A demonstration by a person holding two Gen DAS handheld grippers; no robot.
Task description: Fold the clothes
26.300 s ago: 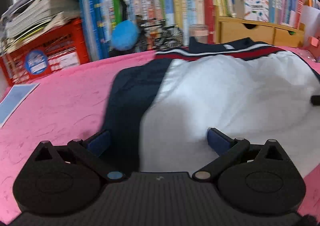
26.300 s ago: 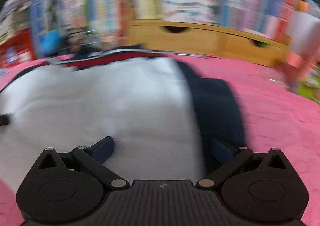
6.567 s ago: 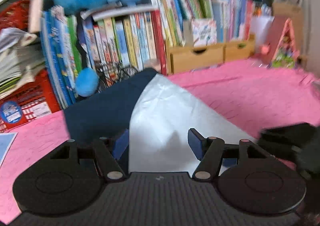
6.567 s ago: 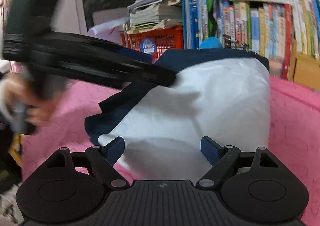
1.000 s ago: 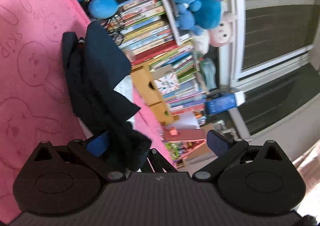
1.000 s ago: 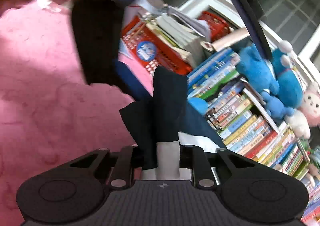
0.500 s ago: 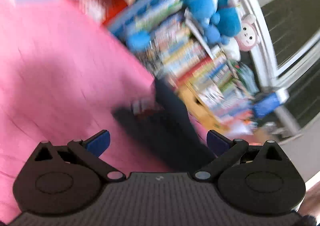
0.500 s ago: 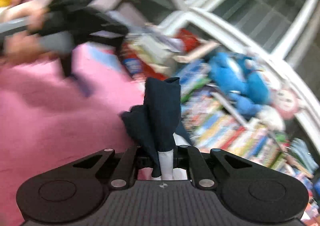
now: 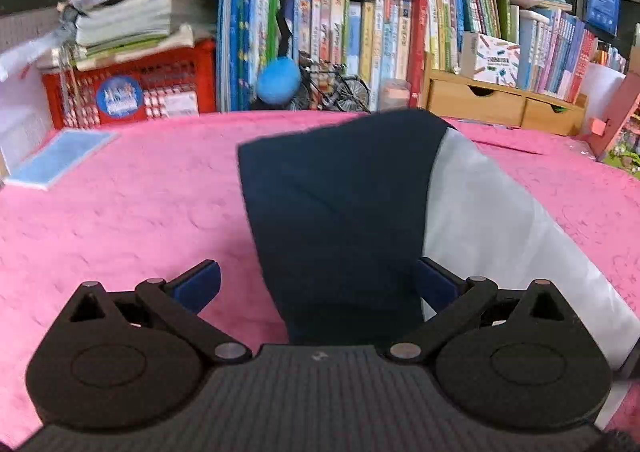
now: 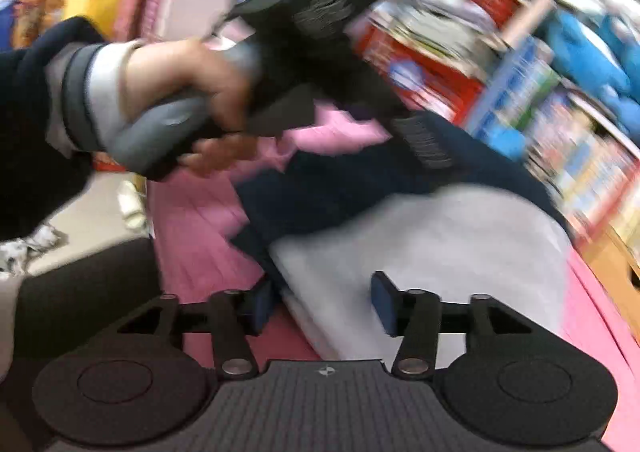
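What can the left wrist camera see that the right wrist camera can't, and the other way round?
Only the left wrist view shows the model bicycle, the blue mat on the pink cover, and the left gripper with its fingers spread over the garment's navy part. Only the right wrist view shows the person's hand gripping the other tool's grey handle, a dark sleeve, and the right gripper, open at the white edge. Both show the navy and white garment lying on the pink cover, the red crate and the bookshelf.
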